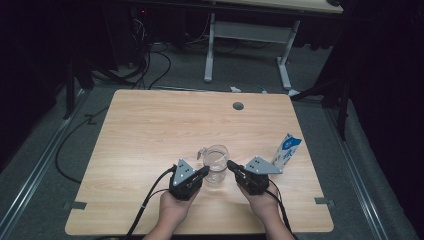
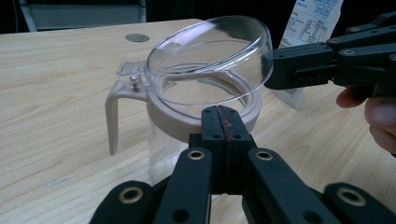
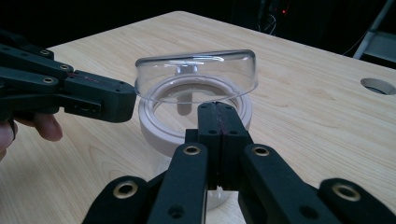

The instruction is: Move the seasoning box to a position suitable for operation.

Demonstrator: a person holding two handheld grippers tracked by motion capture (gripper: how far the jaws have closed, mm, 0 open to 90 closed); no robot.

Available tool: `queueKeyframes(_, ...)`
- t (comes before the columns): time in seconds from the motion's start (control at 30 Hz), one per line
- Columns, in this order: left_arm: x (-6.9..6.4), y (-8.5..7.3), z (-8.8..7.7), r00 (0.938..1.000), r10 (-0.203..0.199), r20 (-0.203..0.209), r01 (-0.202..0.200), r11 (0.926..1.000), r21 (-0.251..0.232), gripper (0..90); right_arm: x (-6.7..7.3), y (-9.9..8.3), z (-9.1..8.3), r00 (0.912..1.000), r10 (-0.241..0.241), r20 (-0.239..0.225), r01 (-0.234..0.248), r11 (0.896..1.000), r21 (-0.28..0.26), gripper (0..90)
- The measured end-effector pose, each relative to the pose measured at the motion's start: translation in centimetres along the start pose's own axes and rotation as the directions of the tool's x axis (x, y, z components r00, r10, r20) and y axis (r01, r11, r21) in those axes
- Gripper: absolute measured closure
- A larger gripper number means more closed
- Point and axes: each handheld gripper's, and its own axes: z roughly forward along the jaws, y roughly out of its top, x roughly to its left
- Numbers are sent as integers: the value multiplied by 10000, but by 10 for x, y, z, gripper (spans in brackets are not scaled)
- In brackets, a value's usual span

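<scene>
A clear pitcher (image 1: 216, 162) with a pale collar (image 2: 177, 119) and handle (image 2: 112, 116) stands near the table's front middle. Its clear hinged lid (image 2: 210, 56) is tilted up off the collar. My left gripper (image 1: 205, 170) is shut with nothing in it, and its tip (image 2: 223, 114) rests at the collar's near side, just under the lid. My right gripper (image 1: 231, 164) is also shut and empty. It comes in from the opposite side, its tip (image 3: 218, 109) close to the collar, and in the left gripper view this right gripper (image 2: 272, 70) touches the lid's edge.
A blue and white carton (image 1: 286, 151) stands upright right of the pitcher, behind the right hand. The wooden table (image 1: 150, 130) has a round grey cable hole (image 1: 238, 106) near its far edge. Beyond the table are another desk's white legs (image 1: 209, 50) and cables on the floor.
</scene>
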Motion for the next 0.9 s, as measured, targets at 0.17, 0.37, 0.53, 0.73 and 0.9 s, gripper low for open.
queueKeyframes(0.17,-1,1,0,10000,-49,66,50,10000,-68,900,0,0,0,10000,16,-6,-16,10000,-9,898)
queueKeyframes(0.37,-2,2,1,9999,-79,88,80,9999,-124,900,1,1,1,10000,67,-73,-68,9999,-76,898)
queueKeyframes(0.53,-3,3,1,9999,-111,86,112,9998,-190,900,2,0,4,9999,75,-116,-76,9999,-79,898)
queueKeyframes(0.73,-2,4,1,9999,-155,-3,155,9995,-283,900,4,0,8,9999,-13,-117,13,10000,-23,898)
queueKeyframes(0.9,1,6,0,9994,-355,4,355,9982,-474,900,4,-1,8,9999,-10,-144,9,10000,-81,900)
